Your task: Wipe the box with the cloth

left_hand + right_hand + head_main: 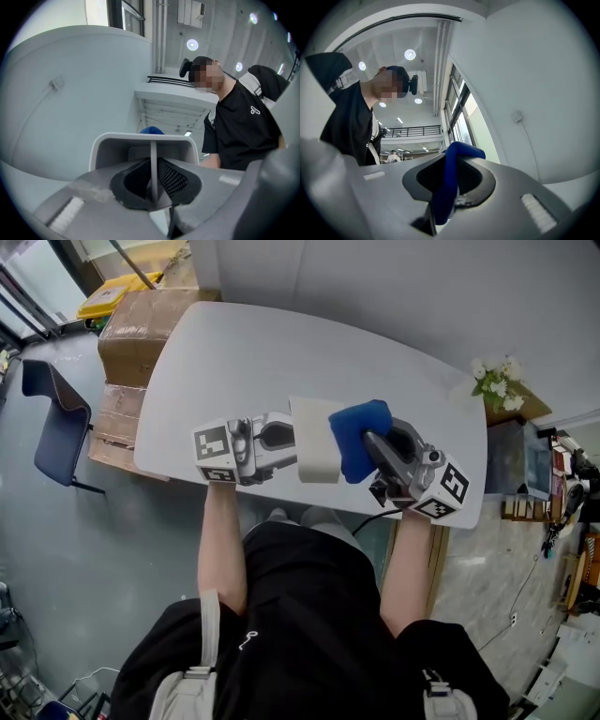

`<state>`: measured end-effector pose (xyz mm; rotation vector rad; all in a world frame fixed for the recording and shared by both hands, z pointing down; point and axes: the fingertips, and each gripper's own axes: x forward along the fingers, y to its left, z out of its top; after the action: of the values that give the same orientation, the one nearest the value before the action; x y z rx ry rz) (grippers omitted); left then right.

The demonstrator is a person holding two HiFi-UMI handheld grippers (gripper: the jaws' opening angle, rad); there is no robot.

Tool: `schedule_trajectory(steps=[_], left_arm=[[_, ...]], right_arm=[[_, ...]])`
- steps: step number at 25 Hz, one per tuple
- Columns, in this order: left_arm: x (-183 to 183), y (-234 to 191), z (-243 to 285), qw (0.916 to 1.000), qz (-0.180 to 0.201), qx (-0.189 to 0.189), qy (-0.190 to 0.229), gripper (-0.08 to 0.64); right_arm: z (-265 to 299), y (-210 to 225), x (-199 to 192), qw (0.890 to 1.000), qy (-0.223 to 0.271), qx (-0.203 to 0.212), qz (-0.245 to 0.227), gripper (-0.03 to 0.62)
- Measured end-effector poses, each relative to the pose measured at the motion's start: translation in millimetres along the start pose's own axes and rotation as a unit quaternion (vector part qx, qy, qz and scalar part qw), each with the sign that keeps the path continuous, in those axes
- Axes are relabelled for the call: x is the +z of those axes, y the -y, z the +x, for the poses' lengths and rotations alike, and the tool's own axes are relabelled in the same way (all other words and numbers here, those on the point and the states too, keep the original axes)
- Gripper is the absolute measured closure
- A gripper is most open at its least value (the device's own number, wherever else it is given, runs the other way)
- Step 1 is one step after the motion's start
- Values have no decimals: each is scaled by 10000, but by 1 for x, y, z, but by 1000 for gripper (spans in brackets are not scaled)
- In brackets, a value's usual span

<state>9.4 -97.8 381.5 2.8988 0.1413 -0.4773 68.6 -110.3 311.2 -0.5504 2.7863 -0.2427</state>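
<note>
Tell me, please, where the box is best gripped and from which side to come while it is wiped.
Grip the box by its thin left wall, jaws astride the edge, as the left gripper does. It is open and thin-walled, and the right gripper holds the blue cloth against its other side.

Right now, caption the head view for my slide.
Left hand-held gripper clamps the white box; right hand-held gripper holds the blue cloth against it over the table.

Office-like workspace, white table (281, 352), cardboard boxes (131, 329)
</note>
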Motion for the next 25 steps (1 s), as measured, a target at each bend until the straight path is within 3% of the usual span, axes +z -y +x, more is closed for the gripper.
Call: schedule_trajectory(steps=[12, 20, 25], left_arm=[[3, 10, 6, 9993, 8, -360, 27, 511], [4, 13, 6, 9996, 15, -276, 98, 511], [18, 5, -3, 9988, 45, -64, 483, 511]], right_arm=[[-7, 35, -5, 9928, -244, -1124, -335, 536], [-14, 47, -22, 9830, -718, -1616, -490, 537], [-14, 53, -38, 9765, -1107, -1742, -613, 537]])
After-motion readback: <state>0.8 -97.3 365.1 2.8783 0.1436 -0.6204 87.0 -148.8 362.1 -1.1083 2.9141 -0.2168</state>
